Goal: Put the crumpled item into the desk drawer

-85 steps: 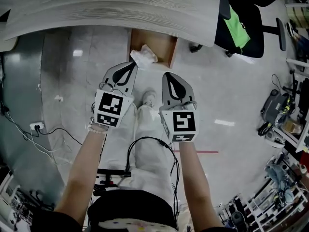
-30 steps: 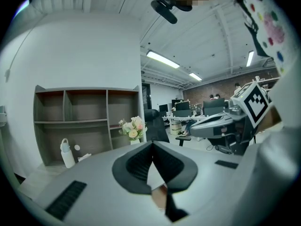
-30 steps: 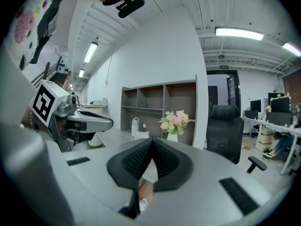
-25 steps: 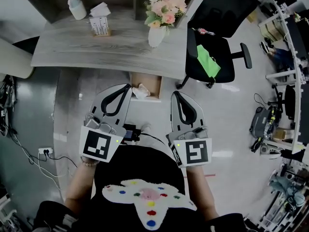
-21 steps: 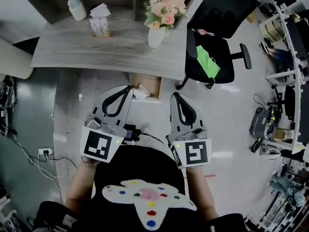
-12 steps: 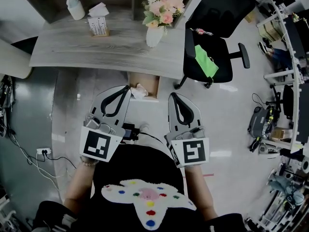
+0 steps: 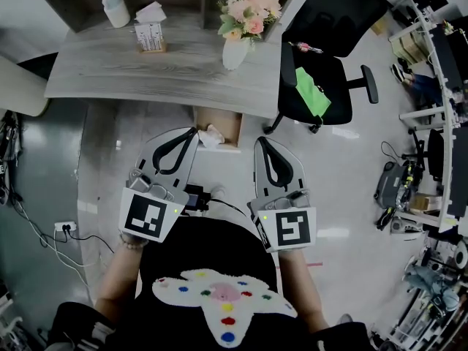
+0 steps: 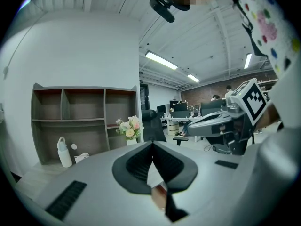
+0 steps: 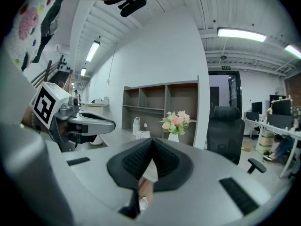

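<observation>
The crumpled white item (image 7: 212, 135) lies in the open wooden drawer (image 7: 232, 129) under the front edge of the grey desk (image 7: 168, 64). Both grippers hang side by side, back from the desk and pointing toward it. My left gripper (image 7: 191, 131) is shut and empty, its tips just left of the drawer, apart from the item. My right gripper (image 7: 260, 142) is also shut with nothing in it, to the right of the drawer. In the left gripper view the left gripper (image 8: 151, 143) has its pads pressed together; the right gripper (image 9: 151, 141) shows the same in its own view.
On the desk stand a vase of flowers (image 7: 245, 20), a tissue box (image 7: 150, 34) and a white bottle (image 7: 115, 7). A black office chair (image 7: 329, 42) with a green cloth (image 7: 316, 93) stands to the right. Cables and a power strip (image 7: 64, 227) lie on the floor at left.
Since the earliest frame both grippers have drawn back from the drawer; the crumpled item, then at the left gripper's tips, now lies in the drawer. Nothing has moved over the last second.
</observation>
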`<state>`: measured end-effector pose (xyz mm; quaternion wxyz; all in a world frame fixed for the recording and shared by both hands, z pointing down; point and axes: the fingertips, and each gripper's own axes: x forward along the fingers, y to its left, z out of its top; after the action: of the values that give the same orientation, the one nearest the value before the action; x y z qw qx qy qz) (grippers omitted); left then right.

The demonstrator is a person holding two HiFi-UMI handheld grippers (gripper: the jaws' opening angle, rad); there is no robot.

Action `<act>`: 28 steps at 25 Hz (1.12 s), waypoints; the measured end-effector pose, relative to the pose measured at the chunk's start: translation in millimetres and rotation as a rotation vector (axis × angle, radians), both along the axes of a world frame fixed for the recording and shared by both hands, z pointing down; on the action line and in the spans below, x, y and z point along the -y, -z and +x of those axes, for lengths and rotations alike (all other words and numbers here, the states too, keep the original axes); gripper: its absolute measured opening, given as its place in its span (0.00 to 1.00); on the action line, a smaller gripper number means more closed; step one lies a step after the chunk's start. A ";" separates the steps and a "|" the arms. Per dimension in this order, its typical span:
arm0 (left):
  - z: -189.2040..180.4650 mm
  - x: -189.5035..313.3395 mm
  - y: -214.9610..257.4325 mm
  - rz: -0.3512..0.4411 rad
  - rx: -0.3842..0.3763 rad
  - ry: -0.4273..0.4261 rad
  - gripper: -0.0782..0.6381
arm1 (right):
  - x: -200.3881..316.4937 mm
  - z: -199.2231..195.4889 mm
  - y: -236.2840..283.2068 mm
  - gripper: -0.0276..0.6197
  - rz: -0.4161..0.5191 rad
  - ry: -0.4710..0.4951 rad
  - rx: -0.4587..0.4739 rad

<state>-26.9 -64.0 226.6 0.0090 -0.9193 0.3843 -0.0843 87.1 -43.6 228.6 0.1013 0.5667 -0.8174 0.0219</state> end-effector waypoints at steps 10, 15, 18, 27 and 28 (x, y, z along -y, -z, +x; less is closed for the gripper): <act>0.4 -0.4 0.5 -0.016 -0.018 -0.004 0.13 | 3.2 1.3 2.8 0.05 0.010 -0.010 -0.006; -2.1 0.3 0.2 -0.014 -0.016 -0.002 0.13 | 3.0 -1.4 2.4 0.05 0.011 -0.003 -0.009; -3.0 0.3 0.2 -0.017 -0.021 0.004 0.13 | 2.7 -3.0 2.7 0.05 0.012 0.002 -0.010; -4.7 0.1 3.4 -0.009 -0.023 0.007 0.13 | 0.7 -4.3 3.5 0.05 0.012 0.003 -0.009; -4.9 0.0 3.8 -0.007 -0.022 0.006 0.13 | 0.4 -4.6 3.6 0.05 0.012 0.003 -0.009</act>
<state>-31.7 -63.9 222.8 0.0014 -0.9191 0.3867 -0.0752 82.5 -44.0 225.0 0.1017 0.5662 -0.8178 0.0141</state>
